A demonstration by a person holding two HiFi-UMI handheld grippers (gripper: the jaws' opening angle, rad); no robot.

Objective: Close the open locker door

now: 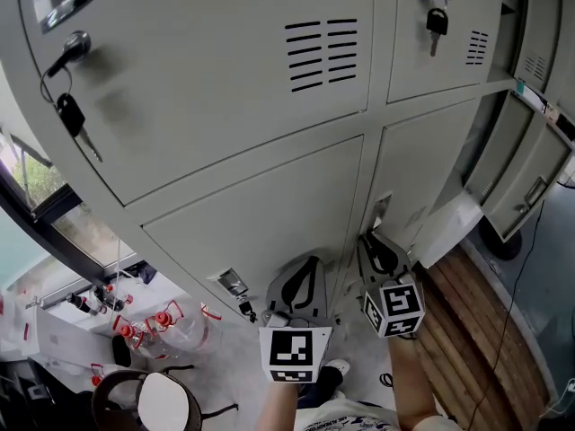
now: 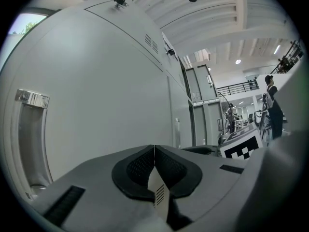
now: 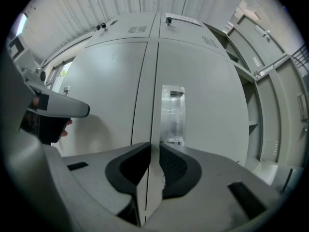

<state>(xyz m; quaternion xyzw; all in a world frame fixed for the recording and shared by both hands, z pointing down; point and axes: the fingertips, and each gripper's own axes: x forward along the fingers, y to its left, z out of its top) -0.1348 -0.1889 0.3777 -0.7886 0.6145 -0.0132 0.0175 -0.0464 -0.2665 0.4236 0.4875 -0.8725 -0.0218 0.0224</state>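
Note:
Grey metal lockers (image 1: pixel 225 88) fill the head view. My right gripper (image 1: pixel 377 243) points at the lower right locker door (image 1: pixel 422 169), just below its recessed handle (image 1: pixel 381 212). In the right gripper view that door (image 3: pixel 203 110) lies flush with its neighbour, with the handle (image 3: pixel 173 114) straight ahead. The right gripper (image 3: pixel 153 146) has its jaws a narrow gap apart, and only the locker seam shows between them. My left gripper (image 1: pixel 301 285) hovers beside it at the lower left door, and its jaws (image 2: pixel 154 149) are shut and empty. Further right, other locker doors (image 1: pixel 530 173) hang open.
Keys dangle from locks at the upper left (image 1: pixel 72 115) and upper right (image 1: pixel 437 21). A pale panel (image 1: pixel 449 227) juts out low, right of my right gripper. Wooden planks (image 1: pixel 472 330) cover the floor on the right. Red-capped bottles (image 1: pixel 148 321) and a round stool (image 1: pixel 148 400) stand at the lower left.

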